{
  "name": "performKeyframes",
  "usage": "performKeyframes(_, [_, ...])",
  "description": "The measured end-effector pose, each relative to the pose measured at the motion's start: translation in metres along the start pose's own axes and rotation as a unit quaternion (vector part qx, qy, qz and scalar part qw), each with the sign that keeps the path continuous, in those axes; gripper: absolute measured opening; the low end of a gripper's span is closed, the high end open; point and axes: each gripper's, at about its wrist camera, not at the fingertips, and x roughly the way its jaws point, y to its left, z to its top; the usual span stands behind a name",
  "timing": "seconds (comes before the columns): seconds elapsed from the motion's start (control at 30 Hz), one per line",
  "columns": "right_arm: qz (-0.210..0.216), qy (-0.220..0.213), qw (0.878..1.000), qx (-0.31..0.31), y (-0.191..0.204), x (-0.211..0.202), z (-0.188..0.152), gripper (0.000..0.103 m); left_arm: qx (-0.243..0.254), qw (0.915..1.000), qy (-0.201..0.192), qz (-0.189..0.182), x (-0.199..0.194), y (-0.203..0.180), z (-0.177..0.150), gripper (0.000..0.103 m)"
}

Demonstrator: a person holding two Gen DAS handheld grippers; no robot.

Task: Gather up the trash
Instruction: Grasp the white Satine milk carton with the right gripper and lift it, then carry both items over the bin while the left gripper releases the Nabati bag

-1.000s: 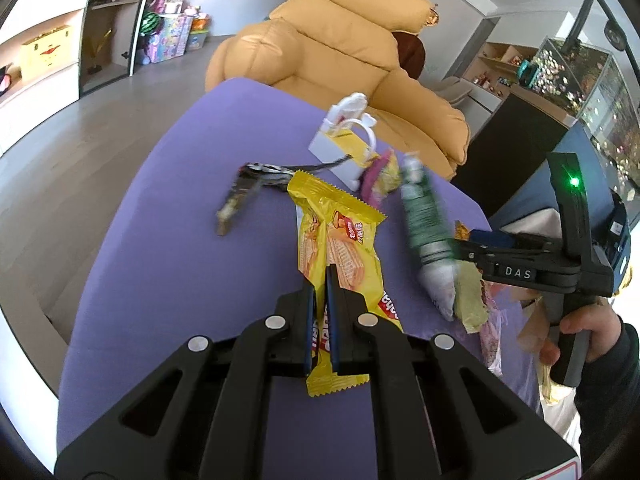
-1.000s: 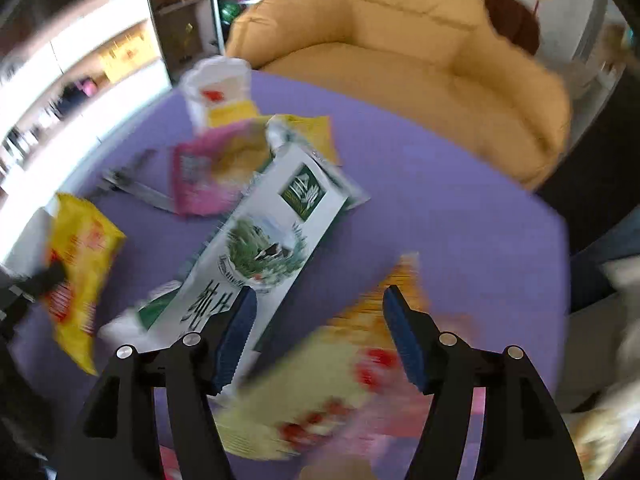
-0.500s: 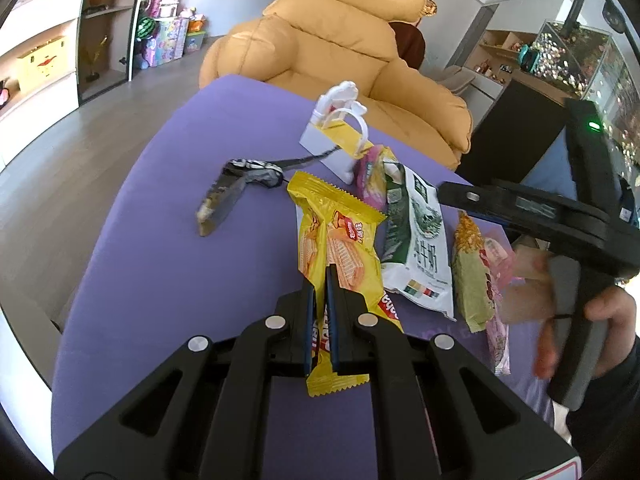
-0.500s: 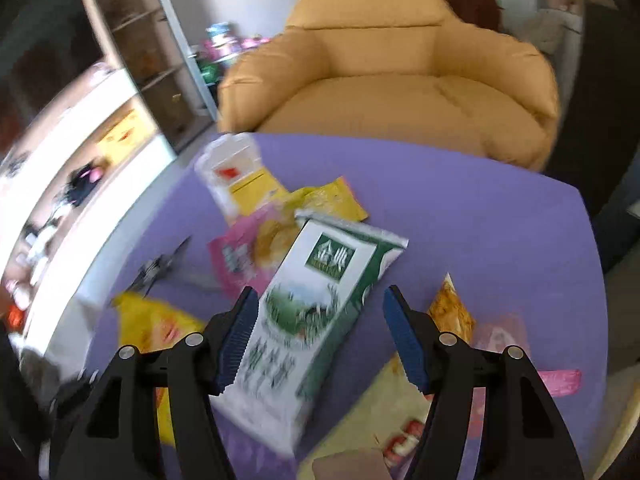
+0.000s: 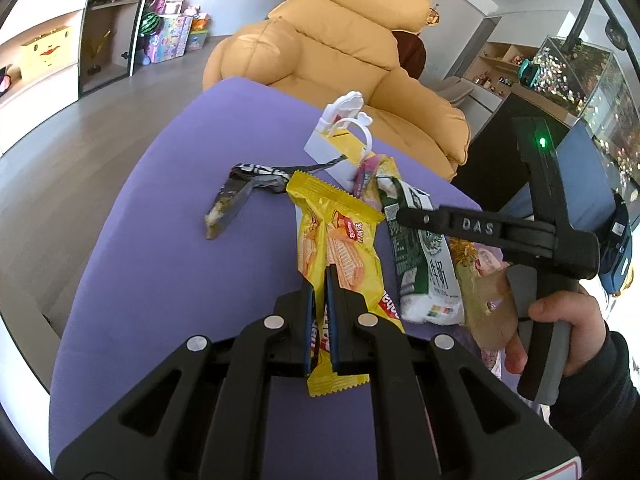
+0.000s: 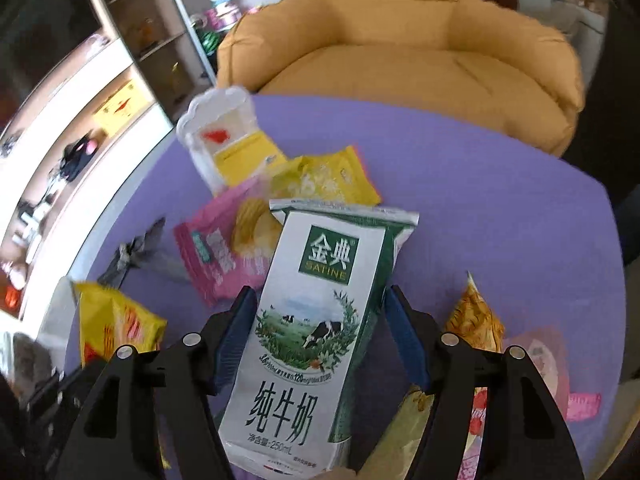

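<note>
Left gripper [image 5: 320,280] clamped on yellow wrapper [image 5: 340,248] lying on purple table [image 5: 160,280], right gripper [image 6: 320,332] spread wide, straddling milk pouch [image 6: 316,320] without pressing it, pink wrapper [image 6: 216,252] just beside, armchair [image 6: 400,52] behind

A purple desk [image 5: 160,248] carries a dark wrapper [image 5: 236,196], a yellow wafer pack [image 5: 340,248], a milk pouch [image 6: 320,320], a pink packet [image 6: 216,252] and a small white bag [image 5: 340,140]
</note>
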Motion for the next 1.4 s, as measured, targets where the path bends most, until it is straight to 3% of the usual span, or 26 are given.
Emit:
performKeyframes(0.07, [0.018,0.037,0.999,-0.001,-0.003,0.008,-0.004,0.063,0.002,1.0000,0.002,0.001,0.003,-0.003,0.001,0.005])
performKeyframes(0.13, [-0.001,0.015,1.000,-0.023,0.002,0.001,-0.010,0.060,0.003,1.0000,0.005,0.000,0.004,-0.005,0.001,0.005])
performKeyframes(0.23, [-0.002,-0.040,0.998,-0.044,0.005,-0.020,-0.020,0.045,0.006,1.0000,0.005,0.000,0.003,-0.007,0.002,0.005])
performKeyframes(0.47, [0.014,-0.137,0.989,-0.059,-0.003,-0.088,-0.033,0.045,0.023,0.9996,-0.011,-0.010,-0.009,-0.029,0.010,0.005])
performKeyframes(0.77, [0.030,-0.195,0.978,-0.072,-0.026,-0.172,-0.051,0.045,0.077,0.9952,-0.049,-0.036,-0.037,-0.093,0.024,0.005])
performKeyframes(1.07, [0.000,-0.235,0.971,-0.052,-0.074,-0.227,-0.101,0.045,0.143,0.9866,-0.053,-0.060,-0.045,-0.166,0.007,0.005])
performKeyframes(1.4, [-0.058,-0.259,0.964,-0.025,-0.141,-0.273,-0.156,0.045,0.194,0.9737,-0.002,-0.120,-0.022,-0.244,-0.019,0.005])
